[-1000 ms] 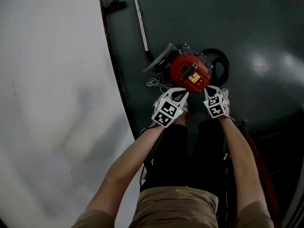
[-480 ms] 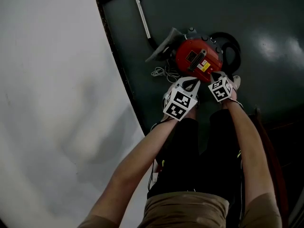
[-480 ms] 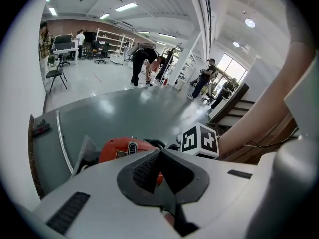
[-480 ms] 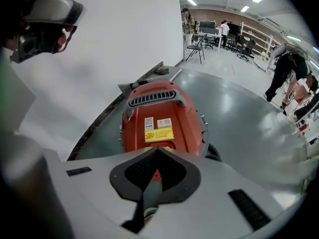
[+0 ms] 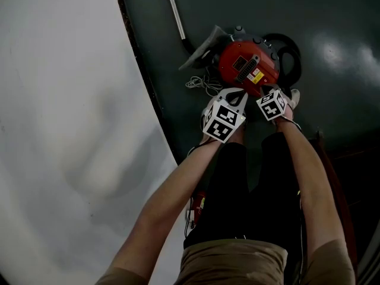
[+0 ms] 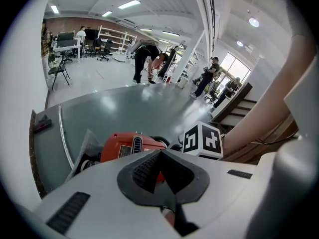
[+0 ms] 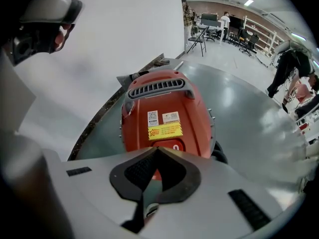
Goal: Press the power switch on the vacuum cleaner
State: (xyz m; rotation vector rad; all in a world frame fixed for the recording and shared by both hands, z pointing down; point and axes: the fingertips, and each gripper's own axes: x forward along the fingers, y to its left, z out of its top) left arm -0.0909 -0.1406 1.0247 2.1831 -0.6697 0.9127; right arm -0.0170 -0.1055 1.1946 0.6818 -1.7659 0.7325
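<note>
A red canister vacuum cleaner point(image 5: 246, 69) lies on the dark green floor. Its top carries a yellow label and, at the near end, a red power switch point(image 7: 172, 146). My right gripper point(image 5: 262, 95) is shut with nothing in it; it points steeply down, with its tip right at the switch's near edge point(image 7: 158, 150). Whether it touches the switch I cannot tell. My left gripper point(image 5: 238, 96) is also shut and empty, beside the right one at the vacuum's near left side. In the left gripper view the vacuum point(image 6: 127, 146) shows past the closed tips point(image 6: 160, 152).
A metal wand point(image 5: 174, 13) and a grey floor nozzle point(image 5: 205, 49) lie left of the vacuum. A black hose point(image 5: 289, 52) curls at its right and a white cord point(image 5: 199, 85) lies loose in front. A white wall point(image 5: 59, 100) borders the floor. People stand far off.
Both grippers have sunk towards the vacuum. The right one's tip now sits over the vacuum's near end. Both have stayed shut.
</note>
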